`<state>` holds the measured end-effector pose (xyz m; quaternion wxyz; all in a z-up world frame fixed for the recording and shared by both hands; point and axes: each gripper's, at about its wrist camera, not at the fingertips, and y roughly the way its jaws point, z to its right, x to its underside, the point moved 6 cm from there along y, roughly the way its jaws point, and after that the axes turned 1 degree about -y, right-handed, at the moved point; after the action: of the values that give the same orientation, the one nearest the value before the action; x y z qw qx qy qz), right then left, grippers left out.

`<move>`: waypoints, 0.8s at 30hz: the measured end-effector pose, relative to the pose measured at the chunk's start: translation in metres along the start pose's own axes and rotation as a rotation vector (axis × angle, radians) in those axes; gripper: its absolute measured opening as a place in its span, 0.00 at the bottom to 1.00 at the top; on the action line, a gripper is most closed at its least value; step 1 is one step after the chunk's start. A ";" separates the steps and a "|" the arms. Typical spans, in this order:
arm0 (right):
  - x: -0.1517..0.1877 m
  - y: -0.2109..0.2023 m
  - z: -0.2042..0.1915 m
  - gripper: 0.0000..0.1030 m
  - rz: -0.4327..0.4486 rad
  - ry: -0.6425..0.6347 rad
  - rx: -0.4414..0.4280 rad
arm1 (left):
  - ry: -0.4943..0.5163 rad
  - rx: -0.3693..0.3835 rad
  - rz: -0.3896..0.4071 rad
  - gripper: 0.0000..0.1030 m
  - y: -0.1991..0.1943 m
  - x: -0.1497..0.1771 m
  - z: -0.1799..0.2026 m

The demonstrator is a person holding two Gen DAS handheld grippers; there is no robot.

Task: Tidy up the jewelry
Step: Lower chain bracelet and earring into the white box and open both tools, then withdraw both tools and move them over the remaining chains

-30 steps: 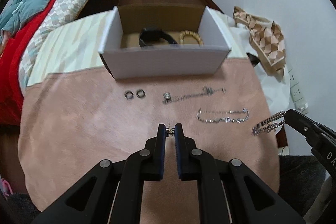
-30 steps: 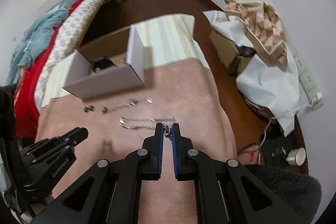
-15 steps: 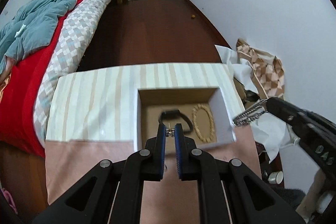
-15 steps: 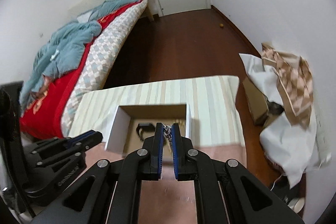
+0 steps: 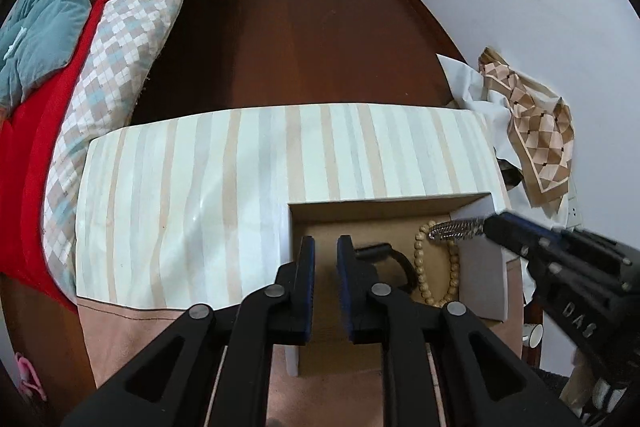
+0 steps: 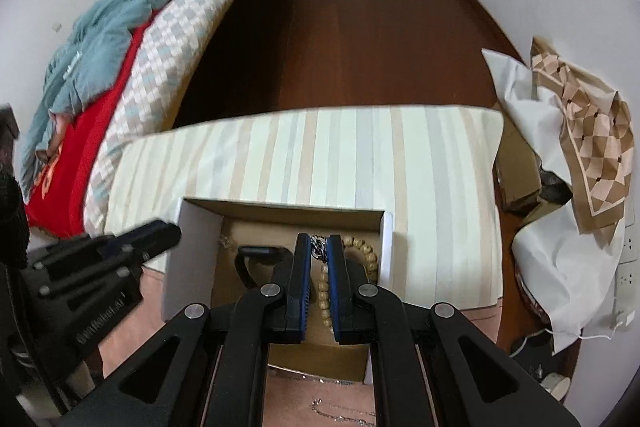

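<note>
An open cardboard box (image 5: pixel 390 207) (image 6: pixel 280 213) with white outer walls stands on the table. Inside lie a black band (image 5: pixel 394 255) (image 6: pixel 256 251) and a wooden bead bracelet (image 5: pixel 438 269) (image 6: pixel 366 253). My left gripper (image 5: pixel 325 247) hangs over the box's left part, its jaws slightly apart with nothing between them. My right gripper (image 6: pixel 319 247) is shut on a silver chain (image 6: pixel 319 246), held over the box's right part; the chain (image 5: pixel 456 229) shows sticking out of its fingers in the left wrist view.
The table has a striped cloth (image 5: pixel 260 179) behind the box and a pink cloth (image 5: pixel 132 331) in front. Another silver chain (image 6: pixel 340 413) lies on the pink cloth. A bed (image 5: pixel 80 39) is left; white sheets and a patterned cloth (image 5: pixel 536 135) right.
Both grippers moved forward and down over the box. The small item held in my left gripper half a second ago is gone from its fingers. The right still holds the chain.
</note>
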<state>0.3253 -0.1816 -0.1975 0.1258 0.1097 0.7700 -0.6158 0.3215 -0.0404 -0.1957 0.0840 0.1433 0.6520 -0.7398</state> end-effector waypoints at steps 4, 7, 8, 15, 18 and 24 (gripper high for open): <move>0.006 0.002 0.002 0.13 -0.013 -0.006 0.027 | -0.028 -0.016 0.024 0.24 -0.007 -0.002 -0.009; 0.012 -0.003 0.003 0.37 -0.002 -0.015 0.068 | -0.047 -0.050 0.059 0.56 -0.017 0.000 -0.016; 0.014 -0.006 0.003 0.45 0.003 -0.018 0.078 | -0.053 -0.065 0.076 0.66 -0.022 0.002 -0.019; 0.034 -0.018 0.004 0.93 0.018 -0.034 0.152 | -0.069 -0.138 0.123 0.89 -0.035 0.021 -0.031; 0.048 -0.018 0.002 0.94 0.014 -0.043 0.184 | -0.059 -0.179 0.133 0.96 -0.038 0.031 -0.031; 0.070 -0.019 0.003 1.00 0.025 -0.044 0.244 | -0.055 -0.201 0.147 0.99 -0.040 0.053 -0.031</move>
<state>0.2528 -0.1875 -0.2034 0.1360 0.1205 0.6851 -0.7055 0.2622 -0.0013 -0.1779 0.1698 0.1611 0.7079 -0.6664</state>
